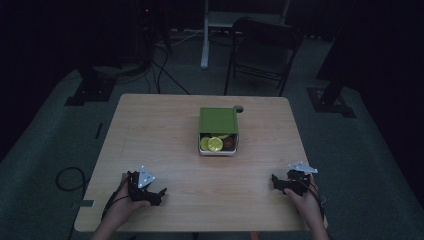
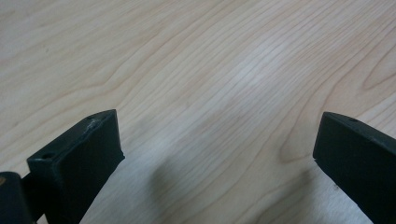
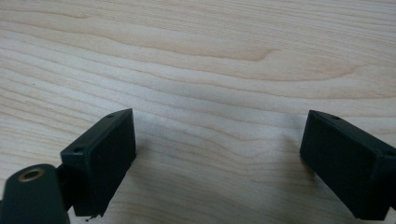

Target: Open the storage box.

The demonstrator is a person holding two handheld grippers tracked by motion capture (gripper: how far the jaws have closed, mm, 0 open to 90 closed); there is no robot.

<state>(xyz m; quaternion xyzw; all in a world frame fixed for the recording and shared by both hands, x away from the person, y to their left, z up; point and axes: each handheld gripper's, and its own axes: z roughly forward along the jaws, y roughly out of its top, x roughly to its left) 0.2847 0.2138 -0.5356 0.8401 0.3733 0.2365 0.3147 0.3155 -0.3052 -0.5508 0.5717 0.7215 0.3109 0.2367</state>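
Green-lidded tin (image 1: 218, 131) sat mid-table, lid slid halfway back, lemon slices (image 1: 212, 144) exposed. Left gripper (image 1: 161, 192) and right gripper (image 1: 274, 178) rested near, jaws apart, empty. Risk: a one-sided push could skid the tin across the smooth wooden table (image 1: 165, 135).

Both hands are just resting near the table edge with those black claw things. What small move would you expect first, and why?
Probably a reach forward with one gripper toward the green box at mid-table. Its lid is slid partway back, showing yellow slices inside. The left gripper and the right gripper both sit apart from it with jaws wide open over bare table, holding nothing.
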